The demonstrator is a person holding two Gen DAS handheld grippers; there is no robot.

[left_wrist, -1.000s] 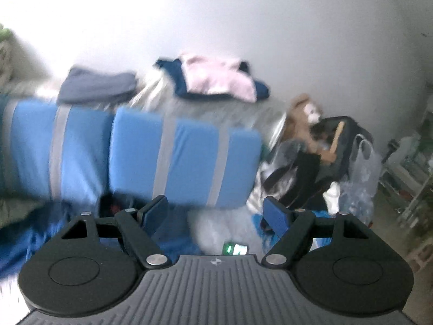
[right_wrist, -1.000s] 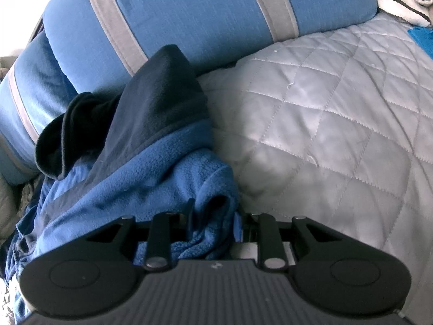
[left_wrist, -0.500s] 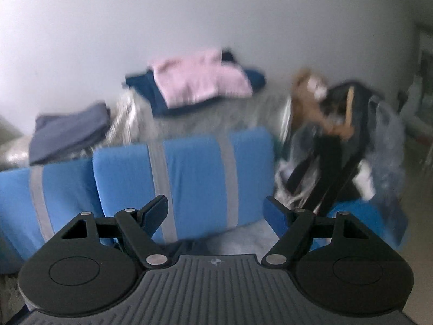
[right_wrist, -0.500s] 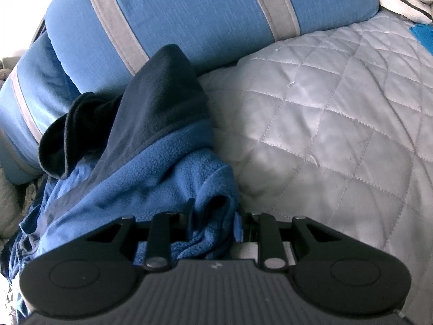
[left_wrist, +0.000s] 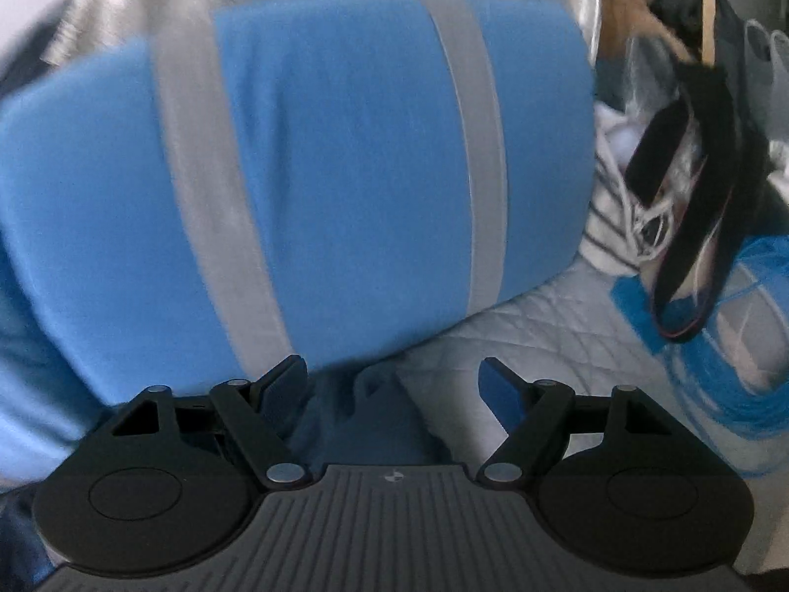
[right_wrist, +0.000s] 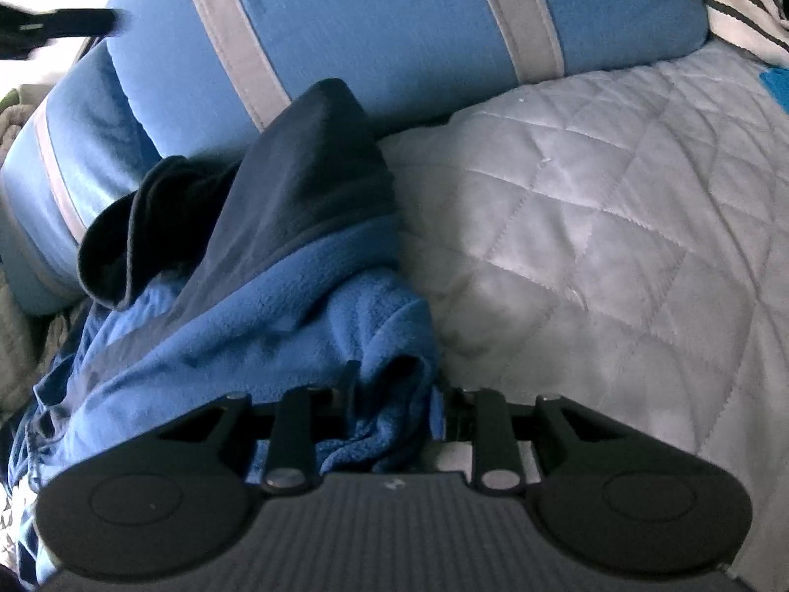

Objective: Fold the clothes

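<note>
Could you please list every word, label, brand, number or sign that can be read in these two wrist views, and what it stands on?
No readable text in either view.
A small round emblem sits on the left gripper body: too small to read.
The same emblem on the right gripper body: too small to read.

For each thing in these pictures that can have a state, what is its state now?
Left gripper: open, nothing between its fingers.
Right gripper: jaws closing, with a bunch of the fleece between them.
Fleece: unfolded, crumpled in a heap on the quilt, leaning on the cushion.
Cushion: lying along the back of the quilt.
Quilt: spread flat.
Striped cloth: unfolded, bunched beside the cushion.
</note>
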